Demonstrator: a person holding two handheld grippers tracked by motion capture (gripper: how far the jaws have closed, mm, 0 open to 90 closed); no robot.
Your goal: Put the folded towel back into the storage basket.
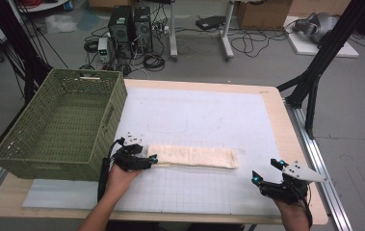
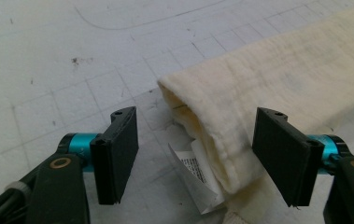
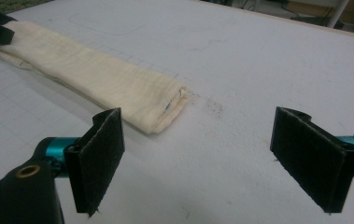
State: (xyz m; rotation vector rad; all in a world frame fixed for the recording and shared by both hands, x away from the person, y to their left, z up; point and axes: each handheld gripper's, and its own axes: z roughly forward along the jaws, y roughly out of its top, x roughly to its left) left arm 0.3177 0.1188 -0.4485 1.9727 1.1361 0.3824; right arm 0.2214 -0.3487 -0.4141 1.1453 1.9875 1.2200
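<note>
A cream cloth, folded into a long strip, lies across the near middle of the white mat. My left gripper sits low at the strip's left end. In the left gripper view its jaws stand open around that end of the cloth. The left pad is apart from the fabric, and a white label pokes out of the fold. My right gripper rests open near the table's front right corner, a hand's width right of the strip. The right gripper view has the cloth ahead on the left, and nothing lies between the jaws.
A green woven basket stands at the table's left edge, close behind my left hand. The white gridded mat covers most of the wooden table. Computers, cables and black frame legs are on the floor beyond.
</note>
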